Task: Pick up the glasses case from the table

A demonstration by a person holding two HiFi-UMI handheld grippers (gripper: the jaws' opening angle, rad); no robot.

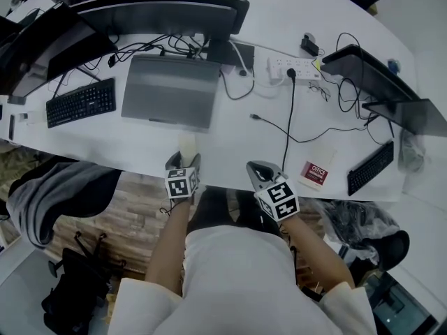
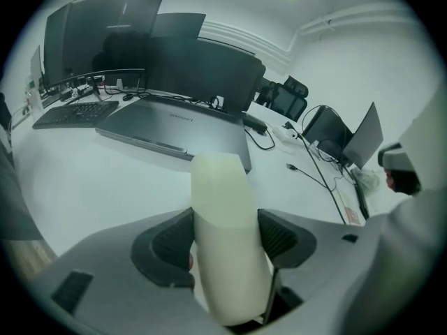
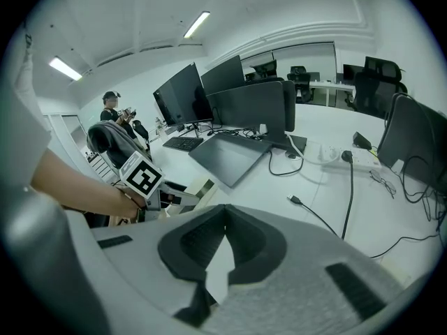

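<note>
The glasses case [image 2: 220, 187] is a pale cream, rounded oblong. My left gripper [image 2: 225, 241] is shut on it, a dark pad pressing each long side, and its far end sticks out past the fingertips. In the head view the case [image 1: 187, 145] shows just beyond the left gripper [image 1: 183, 166], over the white table's front edge [image 1: 140, 160]. The right gripper view shows the case [image 3: 202, 190] from the side, ahead of the left gripper's marker cube [image 3: 143, 176]. My right gripper [image 1: 264, 174] hovers to its right by the same edge, with its jaws [image 3: 223, 218] shut on nothing.
A closed grey laptop [image 1: 170, 91] lies behind the case, with a black keyboard [image 1: 80, 102] to its left and monitors [image 1: 167, 9] at the back. A power strip [image 1: 293, 66] and cables [image 1: 290, 128] lie right of centre. A red-and-white card [image 1: 315, 173] and a second keyboard [image 1: 371, 167] sit at the right.
</note>
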